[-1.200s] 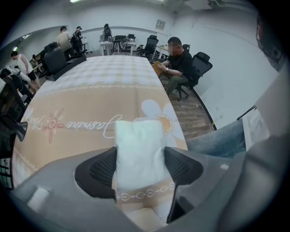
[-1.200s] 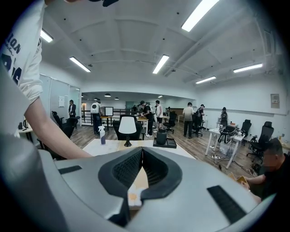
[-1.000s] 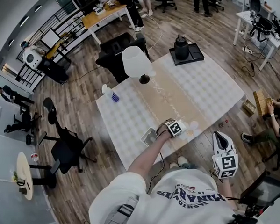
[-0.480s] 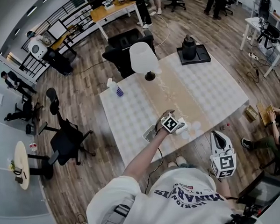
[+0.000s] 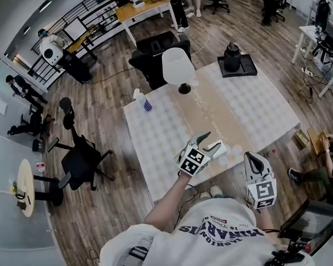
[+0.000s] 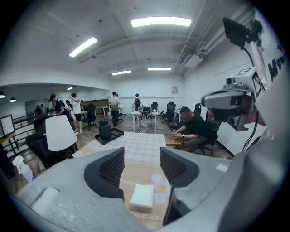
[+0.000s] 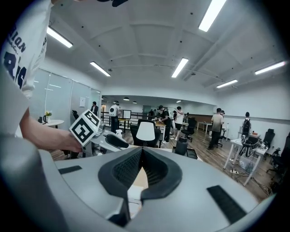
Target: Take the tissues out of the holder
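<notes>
My left gripper (image 5: pixel 208 143) hangs raised above the near part of the checked table (image 5: pixel 166 129), and its jaws are closing with nothing between them. In the left gripper view (image 6: pixel 141 165) a white tissue pack (image 6: pixel 142 196) lies flat on the tan runner below the gap between the jaws, apart from the pads. In the head view the tissue pack (image 5: pixel 221 149) shows just right of the fingertips. The holder is hidden under the gripper and hand. My right gripper (image 5: pixel 256 159) hovers off the table's near edge; its jaws (image 7: pixel 142 156) meet on nothing.
A white lamp (image 5: pixel 178 68) and a black kettle on a tray (image 5: pixel 233 56) stand at the table's far side, with a spray bottle (image 5: pixel 141 100) at the far left corner. Office chairs (image 5: pixel 82 162) stand to the left. A person (image 5: pixel 329 149) sits at the right.
My left gripper has lifted from the grey holder at the table's near edge, and it now covers the holder. The right gripper has barely moved.
</notes>
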